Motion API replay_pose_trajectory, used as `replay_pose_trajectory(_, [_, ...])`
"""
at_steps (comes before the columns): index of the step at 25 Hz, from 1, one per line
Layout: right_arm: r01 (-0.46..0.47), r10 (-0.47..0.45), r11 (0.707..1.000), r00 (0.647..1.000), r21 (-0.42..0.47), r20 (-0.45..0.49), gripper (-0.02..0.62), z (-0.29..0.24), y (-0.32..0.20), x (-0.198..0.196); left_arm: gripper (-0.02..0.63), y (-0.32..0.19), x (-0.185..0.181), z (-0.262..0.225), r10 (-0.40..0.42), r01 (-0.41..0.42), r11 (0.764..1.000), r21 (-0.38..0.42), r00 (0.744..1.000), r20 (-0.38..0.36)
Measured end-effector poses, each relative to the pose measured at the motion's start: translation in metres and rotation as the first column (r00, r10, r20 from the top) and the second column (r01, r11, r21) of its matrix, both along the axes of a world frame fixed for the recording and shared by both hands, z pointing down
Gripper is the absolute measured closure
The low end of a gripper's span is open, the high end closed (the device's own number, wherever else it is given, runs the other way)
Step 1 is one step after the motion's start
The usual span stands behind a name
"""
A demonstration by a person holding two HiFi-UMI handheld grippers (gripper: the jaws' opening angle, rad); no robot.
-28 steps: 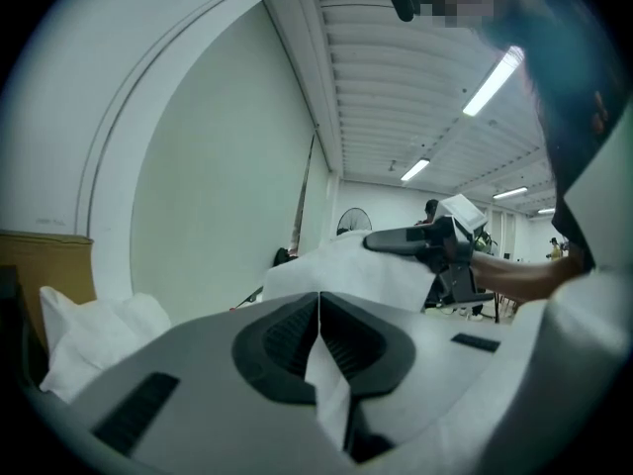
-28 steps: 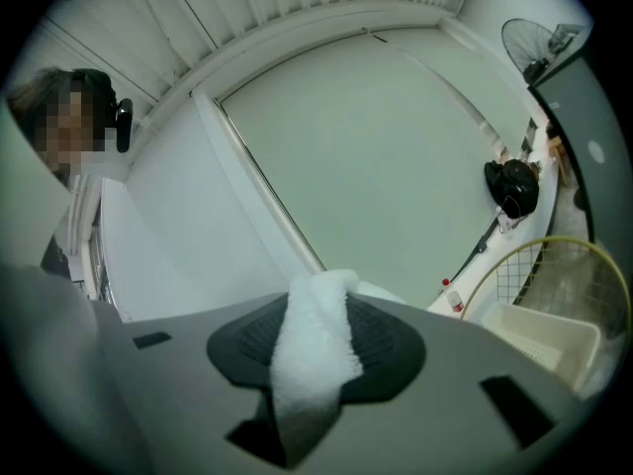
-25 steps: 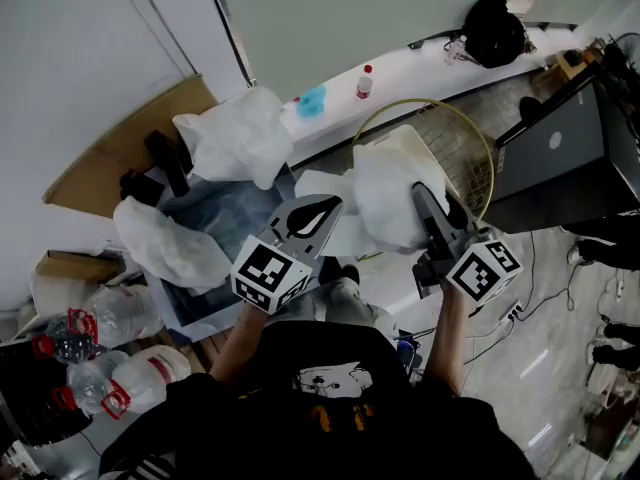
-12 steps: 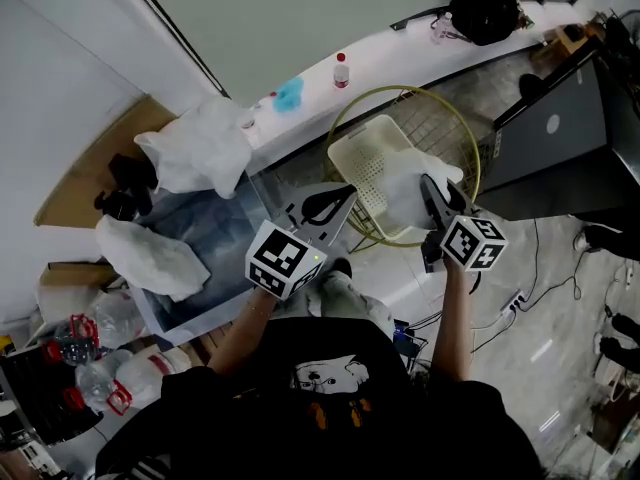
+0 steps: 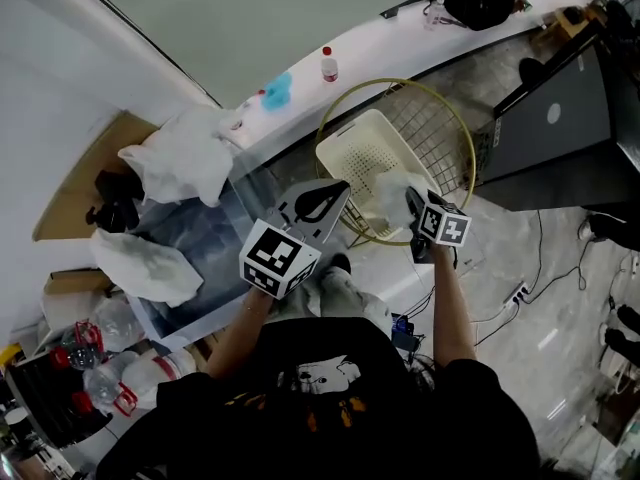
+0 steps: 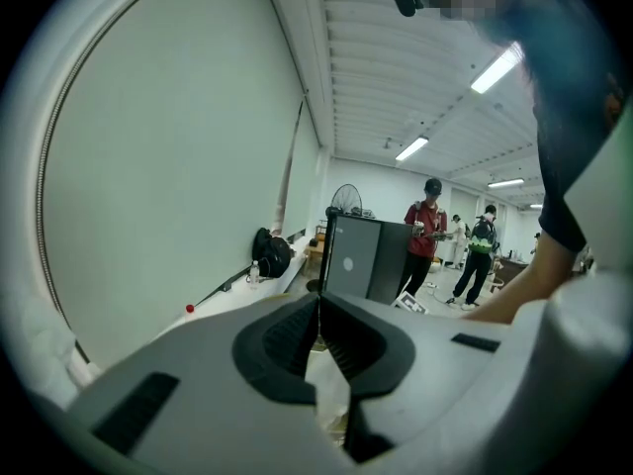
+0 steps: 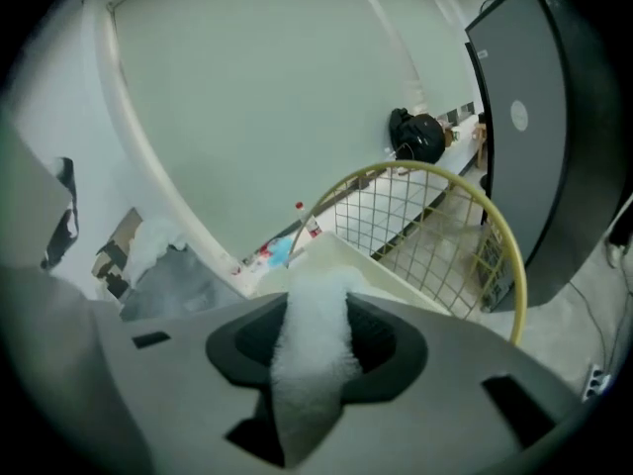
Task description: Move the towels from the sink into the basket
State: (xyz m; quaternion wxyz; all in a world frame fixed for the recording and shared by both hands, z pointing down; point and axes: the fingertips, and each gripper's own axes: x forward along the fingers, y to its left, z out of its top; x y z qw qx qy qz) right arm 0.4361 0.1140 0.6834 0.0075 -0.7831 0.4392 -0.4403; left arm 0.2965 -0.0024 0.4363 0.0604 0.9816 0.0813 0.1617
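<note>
Right gripper view: a white towel (image 7: 312, 354) is being pinched between the jaws of the right hand-held gripper (image 7: 316, 305), which are just being eased slightly wider with the cloth between them. The bunched towel is being held over the near rim of the cream basket (image 5: 345, 143), which is being cradled in a yellow-rimmed wire basket (image 5: 440, 108). The left hand-held gripper (image 6: 317, 303) is being held with its jaws together, nothing between them. Two more towels are being shown draped at the sink (image 5: 215, 218): one towel (image 5: 175, 153) over its far corner, another towel (image 5: 140, 263) over its left edge. Each is being judged soft, light and floppy, probably best taken at a raised fold.
</note>
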Motion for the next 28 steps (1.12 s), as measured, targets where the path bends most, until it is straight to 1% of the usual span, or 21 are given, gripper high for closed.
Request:
replay_pose_trajectory(5, [-0.041,0.046,0.994,0.998,-0.101,0.050,0.435,0.045,0.014,0.005,0.597,0.005,0.006,0.003,-0.001,0.001,1.000,-0.001,1.000,0.011])
replay_pose_trajectory(6, [-0.045,0.052,0.992,0.997,-0.119,0.059,0.415,0.052,0.017,0.005,0.597,0.007,0.006,0.003,0.001,-0.001,1.000,0.000,1.000,0.015])
replay_pose_trajectory(9, [-0.055,0.064,0.987,0.996,-0.149,0.060,0.320,0.064,0.025,0.007,0.597,0.012,0.007,0.003,0.011,-0.011,1.000,0.003,1.000,0.021])
replay_pose_trajectory(11, [-0.067,0.074,0.988,0.996,-0.139,0.046,0.310,0.061,0.028,0.009,0.597,0.014,0.006,0.004,0.011,-0.011,1.000,0.004,1.000,0.022])
replay_pose_trajectory(15, [-0.072,0.074,0.995,0.997,-0.064,0.021,0.308,0.036,0.023,0.010,0.597,0.016,0.003,0.005,0.002,-0.002,1.000,0.000,1.000,0.022])
replay_pose_trajectory(19, [-0.026,0.026,0.999,1.000,0.047,-0.005,0.318,-0.003,0.006,0.002,0.597,0.015,-0.002,0.004,-0.016,0.016,1.000,0.006,1.000,0.022])
replay_pose_trajectory(20, [-0.014,0.015,0.997,1.000,0.070,-0.017,0.335,-0.014,0.002,-0.001,0.597,0.014,-0.004,0.002,-0.021,0.021,1.000,0.007,1.000,0.019])
replay_pose_trajectory(22, [0.006,-0.002,0.994,0.999,0.111,-0.044,0.393,-0.037,-0.007,-0.007,0.597,0.012,-0.009,-0.002,-0.035,0.035,0.999,0.010,0.999,0.008])
replay_pose_trajectory(25, [0.056,-0.042,0.983,0.996,0.175,-0.083,0.403,-0.073,-0.024,-0.020,0.597,0.004,-0.020,-0.006,-0.062,0.062,0.998,0.016,0.998,-0.004])
replay_pose_trajectory(28, [0.113,-0.083,0.966,0.988,0.231,-0.132,0.430,-0.113,-0.042,-0.035,0.597,-0.004,-0.034,-0.010,-0.096,0.096,0.995,0.016,0.995,-0.017])
